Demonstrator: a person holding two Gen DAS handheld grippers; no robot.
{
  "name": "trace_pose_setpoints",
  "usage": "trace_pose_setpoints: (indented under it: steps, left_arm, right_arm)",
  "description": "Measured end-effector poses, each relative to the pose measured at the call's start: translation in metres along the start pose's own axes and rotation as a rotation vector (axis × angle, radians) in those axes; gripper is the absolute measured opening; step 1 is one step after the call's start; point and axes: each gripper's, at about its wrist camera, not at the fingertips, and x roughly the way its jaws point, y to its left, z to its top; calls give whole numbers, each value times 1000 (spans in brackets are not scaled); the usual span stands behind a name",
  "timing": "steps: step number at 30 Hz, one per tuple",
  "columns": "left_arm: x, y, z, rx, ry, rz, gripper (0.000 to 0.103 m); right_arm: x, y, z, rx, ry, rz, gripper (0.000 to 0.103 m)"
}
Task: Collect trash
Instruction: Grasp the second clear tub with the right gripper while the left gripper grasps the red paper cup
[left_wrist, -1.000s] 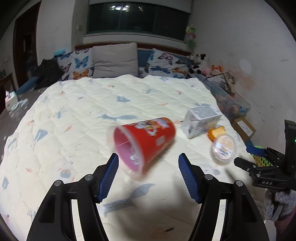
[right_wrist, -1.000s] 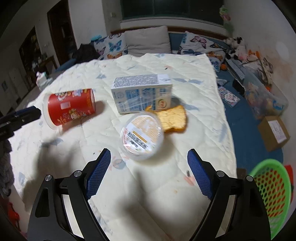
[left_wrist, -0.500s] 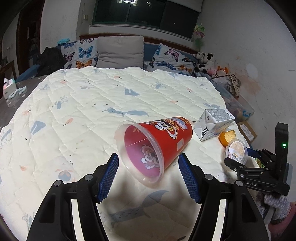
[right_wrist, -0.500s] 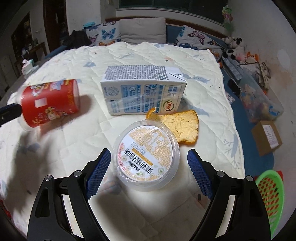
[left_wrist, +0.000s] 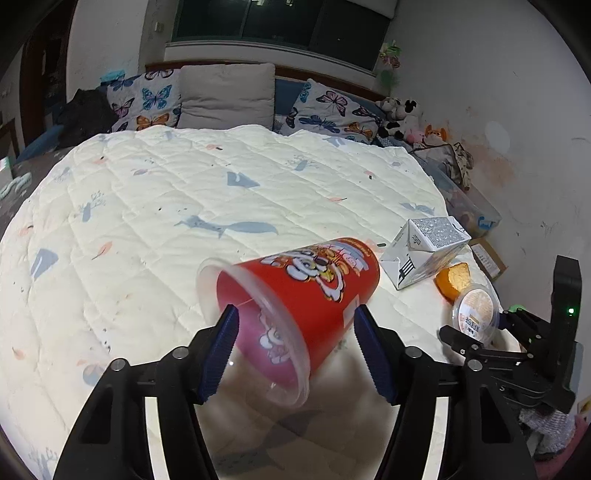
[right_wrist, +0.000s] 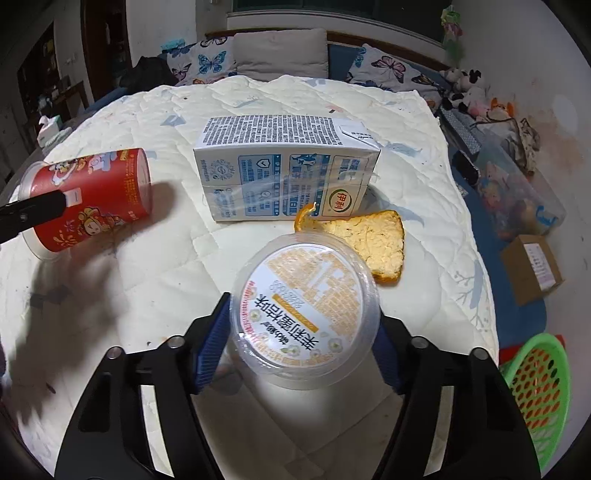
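Since the earlier frames both our grippers have closed in on their items, jaws narrowing.

1. Left gripper (left_wrist: 293, 345): fingers spread around the open end of the red cup (left_wrist: 295, 299), which lies on its side on the quilt (left_wrist: 147, 206), mouth toward us. The right pad sits against the cup wall; whether the left pad touches the rim we cannot tell.
2. Milk carton (right_wrist: 284, 170): lying on its long side on the quilt, right of the cup and apart from it.
3. Orange peel piece (right_wrist: 373, 247): just in front of the carton, its near edge tucked behind the tub.
4. Clear lidded tub (right_wrist: 306, 317): label up, on the quilt near the bed's edge. Right gripper (right_wrist: 303, 343): fingers on either side of the tub, blue pads at its wall; whether they press on it we cannot tell.
5. Green basket (right_wrist: 535, 387): off the bed, lower right.
6. Cardboard box (right_wrist: 532, 266): on the floor, beyond the basket.
7. Pillows (left_wrist: 225, 96): at the headboard, far side.
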Motion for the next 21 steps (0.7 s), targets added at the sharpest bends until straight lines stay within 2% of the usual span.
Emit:
trace_pose_setpoints:
  steps: [5, 6, 7, 8, 15, 21]
  left_arm:
    - [3, -1, 1, -10, -15, -40, 46]
    - [3, -2, 1, -12, -15, -57, 40]
    - [3, -3, 1, -10, -17, -72, 30]
    - [3, -5, 1, -5, -18, -93, 29]
    - [-4, -20, -4, 42, -34, -108, 6]
    - [-18, -31, -14, 78, -47, -96, 6]
  right_arm:
    - [-7, -4, -2, 21, -10, 31, 67]
    - [-9, -5, -3, 26, -12, 38, 67]
    - [-11, -5, -4, 29, -14, 41, 67]
    - [-13, -5, -5, 32, -17, 44, 67]
    - [-31, -12, -15, 58, -38, 69, 67]
    - [-49, -20, -26, 87, -56, 101, 67]
